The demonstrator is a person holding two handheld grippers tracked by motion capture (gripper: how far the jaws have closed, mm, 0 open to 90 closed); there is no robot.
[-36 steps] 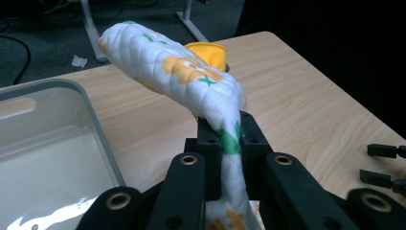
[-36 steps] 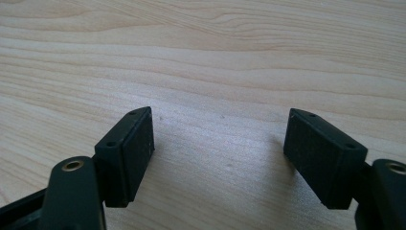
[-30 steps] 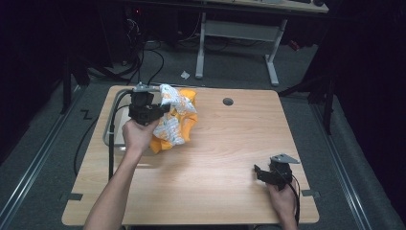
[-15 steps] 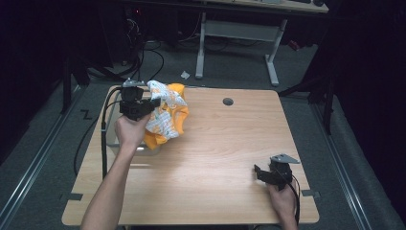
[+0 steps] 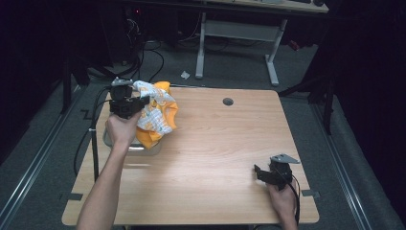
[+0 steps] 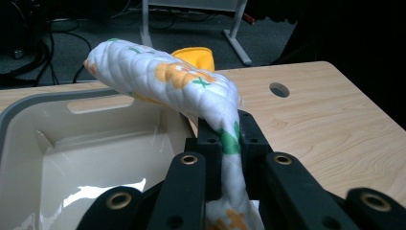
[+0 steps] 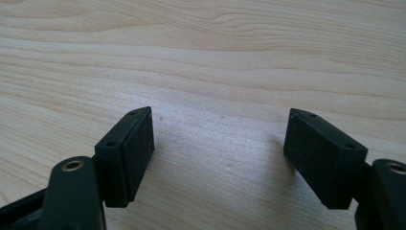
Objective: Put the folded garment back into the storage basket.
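A quilted white cloth with orange and green print and an orange lining hangs bunched from my left gripper at the table's far left. In the left gripper view the jaws are shut on a fold of the cloth, held above a beige plastic bin. Part of the bin shows under the cloth in the high view. My right gripper rests near the table's front right corner. Its jaws stand wide open over bare wood, nothing between the fingers.
The wooden table has a round cable hole near its far edge. Cables trail off the left side to the floor. A white desk frame stands beyond the table.
My left gripper has carried the cloth leftward, from the table's left-centre to over the bin. The right gripper has stayed put.
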